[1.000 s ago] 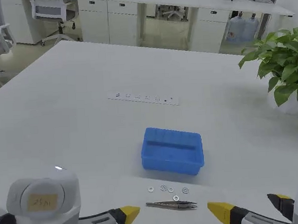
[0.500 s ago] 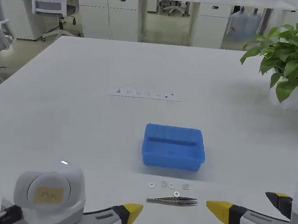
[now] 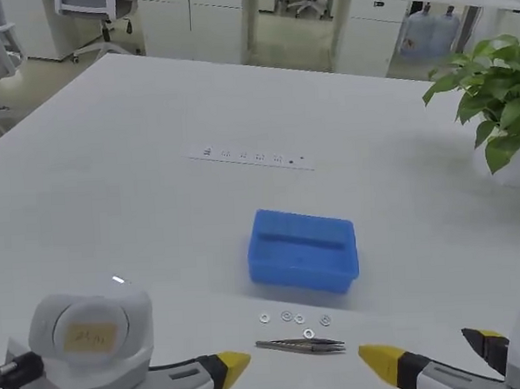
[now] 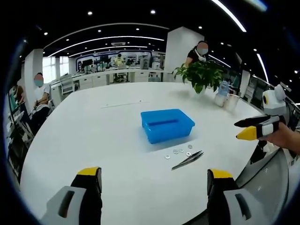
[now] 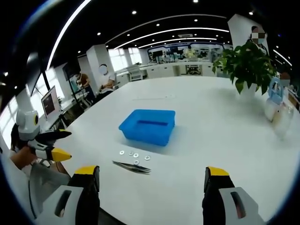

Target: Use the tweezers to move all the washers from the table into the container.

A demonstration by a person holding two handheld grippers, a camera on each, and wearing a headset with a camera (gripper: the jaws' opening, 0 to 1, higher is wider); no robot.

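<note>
A blue container (image 3: 303,250) stands mid-table. Several small washers (image 3: 293,317) lie in a row just in front of it, and the metal tweezers (image 3: 301,345) lie flat on the table nearer than the washers. My left gripper (image 3: 227,369) sits low at the left, my right gripper (image 3: 429,349) low at the right, with the tweezers between them. In the left gripper view the jaws (image 4: 153,176) stand wide open short of the tweezers (image 4: 187,159) and washers (image 4: 178,151). The right gripper (image 5: 151,172) is open too, just short of the tweezers (image 5: 131,167).
A flush power strip (image 3: 251,157) is set into the white table (image 3: 112,193) beyond the container. A potted plant (image 3: 495,104) stands at the far right with bottles (image 5: 281,112) near it. People sit at desks in the background.
The head view has shifted slightly with the head. The tweezers, washers and container lie where they were, and both grippers have hardly moved.
</note>
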